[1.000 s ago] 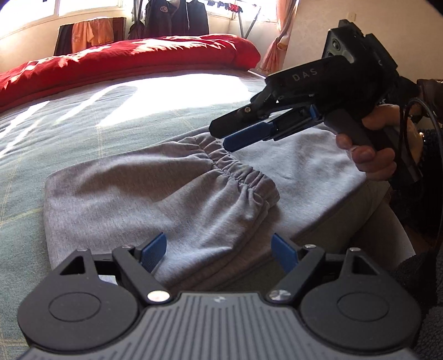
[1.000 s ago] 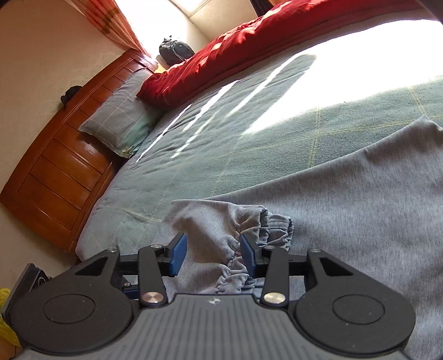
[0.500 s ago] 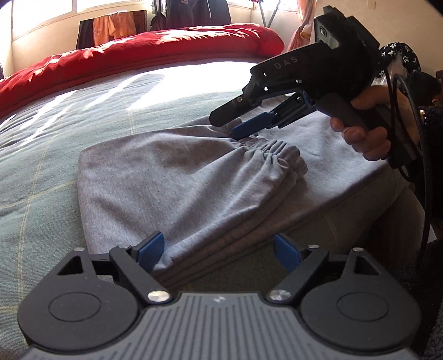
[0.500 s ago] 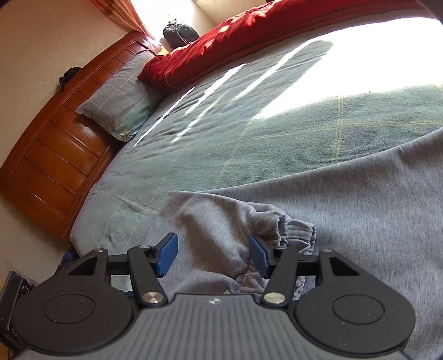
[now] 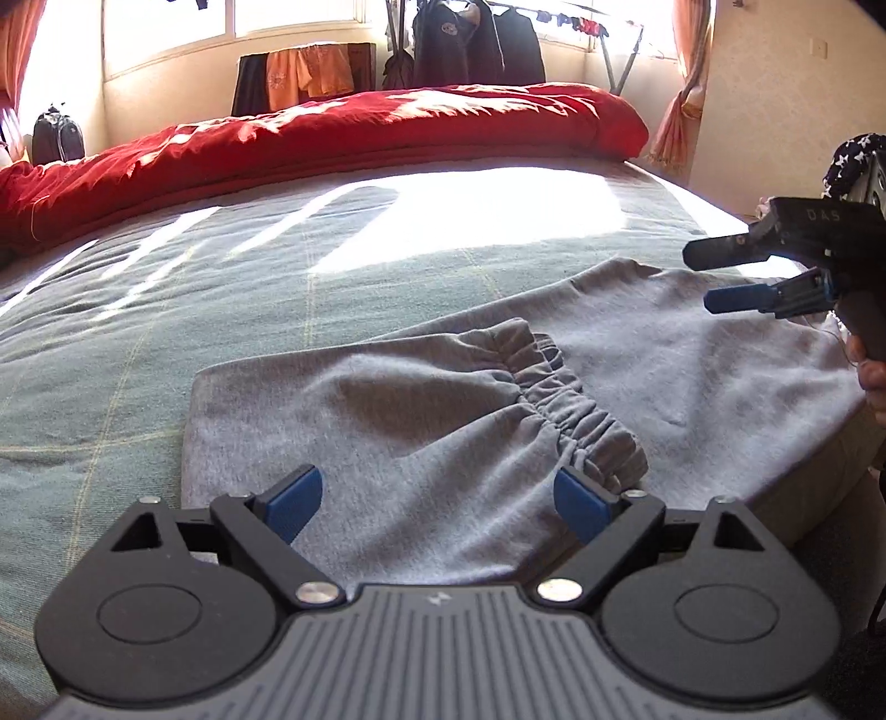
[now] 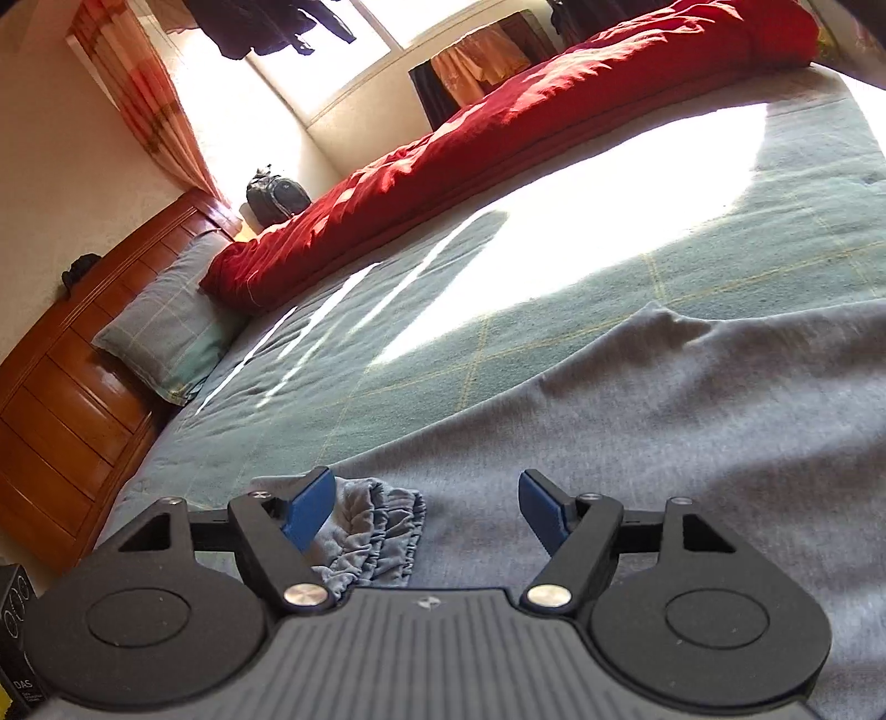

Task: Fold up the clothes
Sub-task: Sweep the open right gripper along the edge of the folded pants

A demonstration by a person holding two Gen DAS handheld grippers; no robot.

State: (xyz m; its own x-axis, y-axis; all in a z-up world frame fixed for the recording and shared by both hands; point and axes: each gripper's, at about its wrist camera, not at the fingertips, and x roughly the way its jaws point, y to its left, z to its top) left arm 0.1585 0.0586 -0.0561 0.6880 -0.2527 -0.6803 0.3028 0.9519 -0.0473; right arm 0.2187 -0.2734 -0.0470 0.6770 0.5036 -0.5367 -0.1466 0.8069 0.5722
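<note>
Grey sweatpants (image 5: 432, 421) lying on a green checked bedspread (image 5: 232, 310), folded over so that an upper layer ends in a gathered elastic cuff (image 5: 576, 421) resting on the flatter grey layer beneath. Near edge of the garment at the bed's near side, in front of the left gripper (image 5: 437, 495). Left gripper low above the folded part, jaws opening and spread wide, blue pads (image 5: 293, 498) apart at either side of the cloth, nothing pinched between them; right-hand pad just beside the end of the cuff, contact not clear. Right gripper (image 5: 714, 279) seen from the left wrist view at the far right, above the flat part of the garment and well apart from the cuff, upper black finger and lower blue-tipped finger parted, nothing between them; part of a hand (image 5: 872, 382) below it at the frame edge. From the right wrist view, right gripper (image 6: 426, 507) with jaws opening and wide, blue pads (image 6: 307, 512) clear of the fabric, grey cloth lying beneath the gap, bunched cuff (image 6: 382, 543) low beside the left-hand pad. Beyond the garment, a bright patch of sunlight across the bedspread, a red duvet (image 5: 332, 144) heaped along the far side, a pillow (image 6: 166, 327) against a wooden headboard (image 6: 72, 354), a dark bag (image 6: 277, 194) near the window, orange curtains (image 6: 138, 94), and clothes hanging on a rack (image 5: 470, 44) by the window.
</note>
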